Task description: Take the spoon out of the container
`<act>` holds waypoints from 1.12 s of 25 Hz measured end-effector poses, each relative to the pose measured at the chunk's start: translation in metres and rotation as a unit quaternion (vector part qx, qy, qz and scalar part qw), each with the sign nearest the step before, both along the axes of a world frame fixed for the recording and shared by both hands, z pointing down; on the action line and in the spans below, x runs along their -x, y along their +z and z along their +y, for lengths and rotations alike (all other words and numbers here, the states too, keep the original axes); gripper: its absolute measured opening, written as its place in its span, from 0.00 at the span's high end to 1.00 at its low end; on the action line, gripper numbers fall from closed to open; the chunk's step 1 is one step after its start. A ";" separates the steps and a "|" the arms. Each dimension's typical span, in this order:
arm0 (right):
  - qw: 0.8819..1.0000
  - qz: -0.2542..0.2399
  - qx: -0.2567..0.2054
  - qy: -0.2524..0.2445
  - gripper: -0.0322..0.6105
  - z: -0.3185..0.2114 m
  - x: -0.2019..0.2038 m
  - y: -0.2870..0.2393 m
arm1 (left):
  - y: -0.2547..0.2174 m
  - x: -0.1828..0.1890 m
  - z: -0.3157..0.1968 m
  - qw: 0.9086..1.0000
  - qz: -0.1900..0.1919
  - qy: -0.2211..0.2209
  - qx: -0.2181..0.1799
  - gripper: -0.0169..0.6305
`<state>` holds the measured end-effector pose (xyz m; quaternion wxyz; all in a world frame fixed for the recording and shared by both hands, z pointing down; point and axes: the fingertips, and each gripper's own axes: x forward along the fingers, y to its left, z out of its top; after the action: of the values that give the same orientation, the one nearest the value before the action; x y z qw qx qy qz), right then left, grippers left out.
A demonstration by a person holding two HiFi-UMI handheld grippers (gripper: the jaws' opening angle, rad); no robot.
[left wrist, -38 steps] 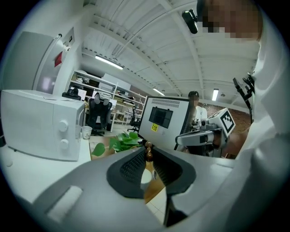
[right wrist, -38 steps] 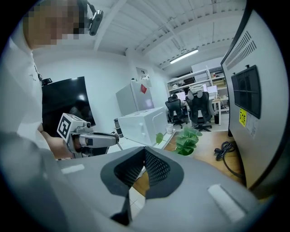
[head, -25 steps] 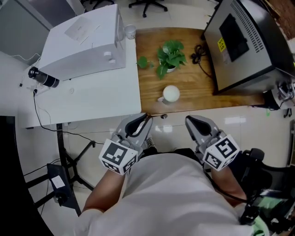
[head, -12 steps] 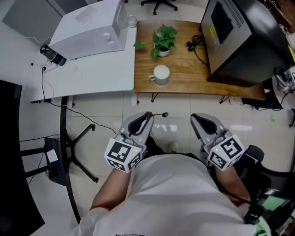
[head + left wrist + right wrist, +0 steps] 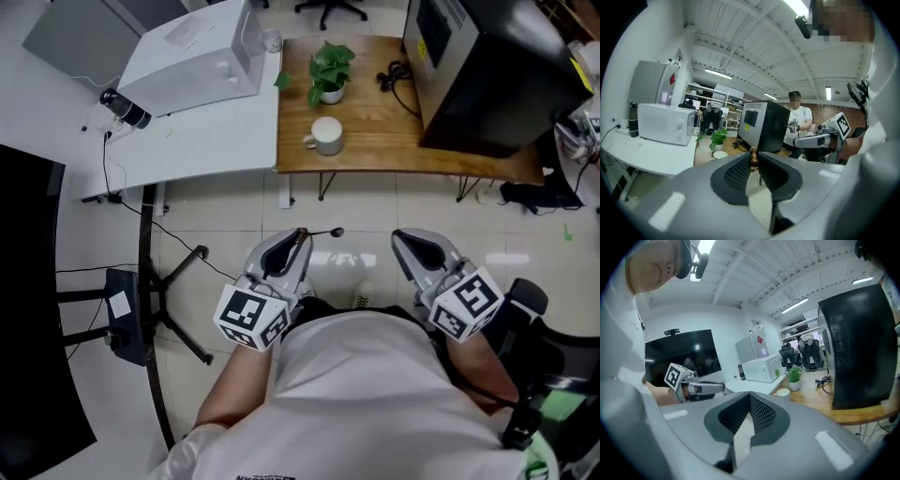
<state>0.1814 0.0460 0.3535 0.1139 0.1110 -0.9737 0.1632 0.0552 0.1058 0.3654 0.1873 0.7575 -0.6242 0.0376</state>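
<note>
My left gripper (image 5: 298, 235) is held close in front of the person's body, over the tiled floor, shut on a thin spoon (image 5: 322, 232) that sticks out to the right with a dark end. In the left gripper view the spoon's brown beaded handle (image 5: 753, 156) stands pinched between the jaw tips. The container, a white cup (image 5: 326, 134), stands on the wooden table (image 5: 375, 150) well ahead of both grippers; it also shows as the white cup (image 5: 720, 154) and as the cup (image 5: 783, 392). My right gripper (image 5: 401, 237) is shut with nothing in it, level with the left one.
A potted plant (image 5: 328, 70) and a big black machine (image 5: 487, 66) share the wooden table. A white microwave (image 5: 192, 56) sits on the white desk (image 5: 206, 141). A black stand (image 5: 141, 309) and cables lie on the floor at left. Another person (image 5: 799, 122) stands far off.
Both tables have slid further away in the head view and more floor shows before the grippers. Both grippers keep their place by the body, the left still holding the spoon.
</note>
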 end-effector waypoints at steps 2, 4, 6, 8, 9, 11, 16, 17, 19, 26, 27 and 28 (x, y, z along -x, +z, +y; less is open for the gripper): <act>1.000 0.002 0.000 0.009 0.94 0.004 -0.001 0.000 | -0.002 0.002 0.004 1.000 0.009 0.007 0.002 0.89; 1.000 0.008 -0.003 0.019 0.94 0.010 0.002 0.000 | -0.002 0.003 0.009 1.000 0.003 0.021 0.006 0.89; 1.000 0.013 -0.004 0.025 0.94 0.020 0.008 -0.002 | -0.003 0.006 0.016 0.999 -0.006 0.036 0.009 0.89; 0.999 0.016 -0.006 0.029 0.94 0.026 0.016 -0.003 | -0.004 0.012 0.017 0.999 -0.009 0.046 0.007 0.89; 0.999 0.018 -0.006 0.030 0.94 0.028 0.020 -0.003 | -0.004 0.015 0.017 0.999 -0.008 0.050 0.005 0.89; 0.999 0.021 -0.003 0.034 0.94 0.033 0.027 -0.001 | -0.004 0.021 0.020 0.998 -0.006 0.055 0.003 0.89; 0.999 0.028 0.002 0.039 0.94 0.039 0.039 0.000 | -0.005 0.034 0.023 0.998 -0.002 0.059 0.000 0.89; 0.999 0.028 0.001 0.039 0.94 0.039 0.041 0.000 | -0.005 0.036 0.023 0.998 -0.002 0.060 -0.001 0.89; 0.999 0.025 0.001 0.042 0.94 0.039 0.045 0.000 | -0.005 0.041 0.024 0.998 0.001 0.059 -0.002 0.89; 0.999 0.031 0.001 0.041 0.94 0.044 0.052 0.002 | -0.009 0.050 0.028 0.998 0.002 0.055 -0.010 0.89; 0.999 0.031 0.003 0.042 0.94 0.044 0.051 0.003 | -0.009 0.049 0.029 0.998 0.003 0.055 -0.010 0.89; 0.999 0.032 0.004 0.043 0.94 0.044 0.050 0.003 | -0.010 0.048 0.029 0.998 0.004 0.055 -0.012 0.89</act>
<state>0.1309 0.0899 0.3567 0.1379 0.1571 -0.9633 0.1681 0.0070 0.1353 0.3554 0.1786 0.7929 -0.5813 0.0377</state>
